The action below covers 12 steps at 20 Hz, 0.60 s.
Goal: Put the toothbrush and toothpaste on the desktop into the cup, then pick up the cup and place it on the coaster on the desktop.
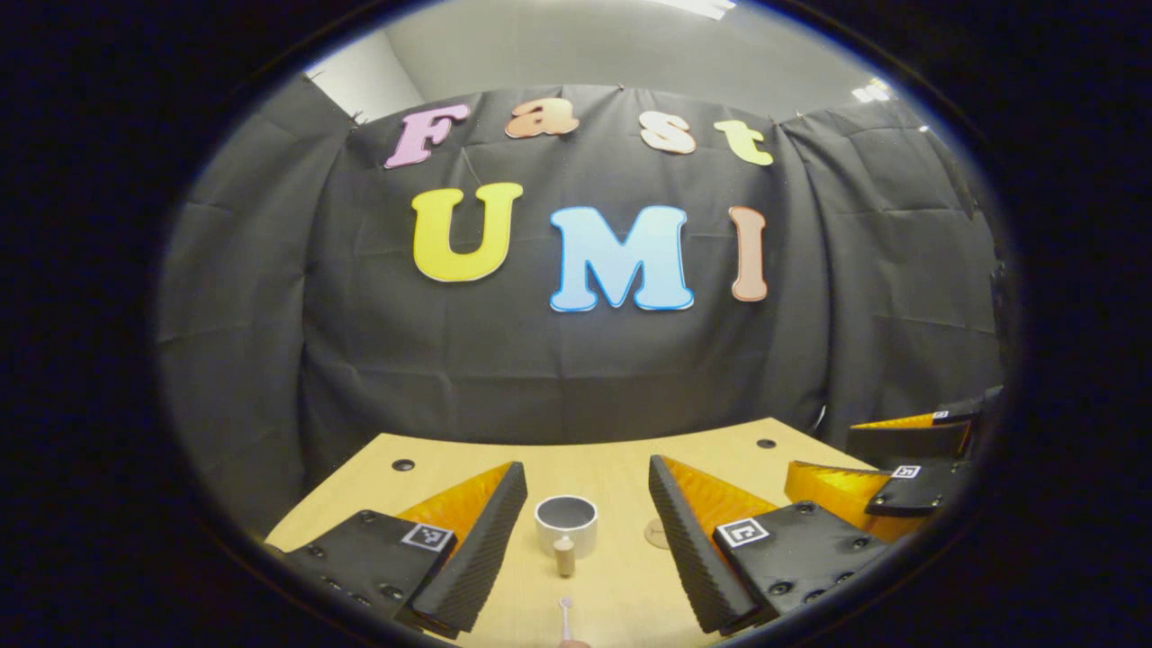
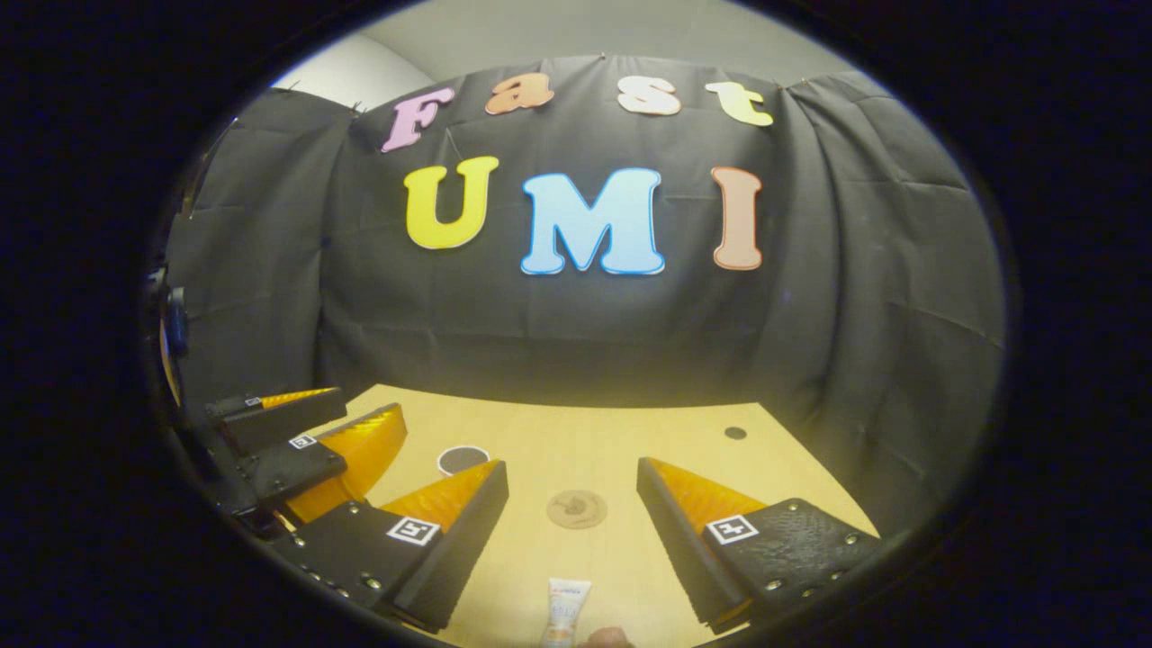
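Wooden desktop [image 2: 576, 441], perhaps holed, before black cloth [image 2: 855, 297].

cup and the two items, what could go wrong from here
The toothbrush lies flat on the desktop just before the cup; a low pick may scrape the table or nudge the cup. The toothpaste is a soft tube that could slip. The coaster is small, so the cup could land off-centre.

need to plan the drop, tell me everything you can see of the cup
The cup is a small, plain white cylinder with no visible handle, maybe ceramic or plastic. It stands upright on the wooden desk, mouth open, its inside dark with nothing showing. It sits ahead between the left gripper fingers, untouched, and the coaster lies beside it.
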{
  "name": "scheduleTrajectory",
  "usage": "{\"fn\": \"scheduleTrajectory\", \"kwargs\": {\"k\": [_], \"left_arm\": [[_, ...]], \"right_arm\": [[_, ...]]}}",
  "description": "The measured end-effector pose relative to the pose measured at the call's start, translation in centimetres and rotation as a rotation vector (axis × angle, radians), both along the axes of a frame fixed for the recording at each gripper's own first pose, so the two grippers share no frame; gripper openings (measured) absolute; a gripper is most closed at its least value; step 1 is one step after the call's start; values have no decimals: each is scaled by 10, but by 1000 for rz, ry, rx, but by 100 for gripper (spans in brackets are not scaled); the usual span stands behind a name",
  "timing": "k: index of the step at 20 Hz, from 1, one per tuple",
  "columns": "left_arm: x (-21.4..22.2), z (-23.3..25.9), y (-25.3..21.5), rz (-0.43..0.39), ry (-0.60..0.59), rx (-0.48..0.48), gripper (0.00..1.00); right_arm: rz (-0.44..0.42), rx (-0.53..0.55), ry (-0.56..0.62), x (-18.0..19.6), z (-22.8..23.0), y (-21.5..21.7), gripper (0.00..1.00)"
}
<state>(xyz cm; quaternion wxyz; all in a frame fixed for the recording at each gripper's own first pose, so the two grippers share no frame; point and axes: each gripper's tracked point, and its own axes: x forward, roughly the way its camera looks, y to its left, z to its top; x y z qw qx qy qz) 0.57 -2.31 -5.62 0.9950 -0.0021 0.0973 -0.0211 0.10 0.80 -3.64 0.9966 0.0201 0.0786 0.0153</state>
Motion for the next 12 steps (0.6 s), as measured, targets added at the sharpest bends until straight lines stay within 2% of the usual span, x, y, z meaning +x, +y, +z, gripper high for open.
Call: {"fn": "scheduleTrajectory", "kwargs": {"k": [4,12], "left_arm": [[-4,-33,-8,-20,101,13,90],[-11,-110,-6,-12,370,-38,91]], "right_arm": [[10,12,78,1,-21,3,92],[6,42,294,5,-78,6,92]]}}
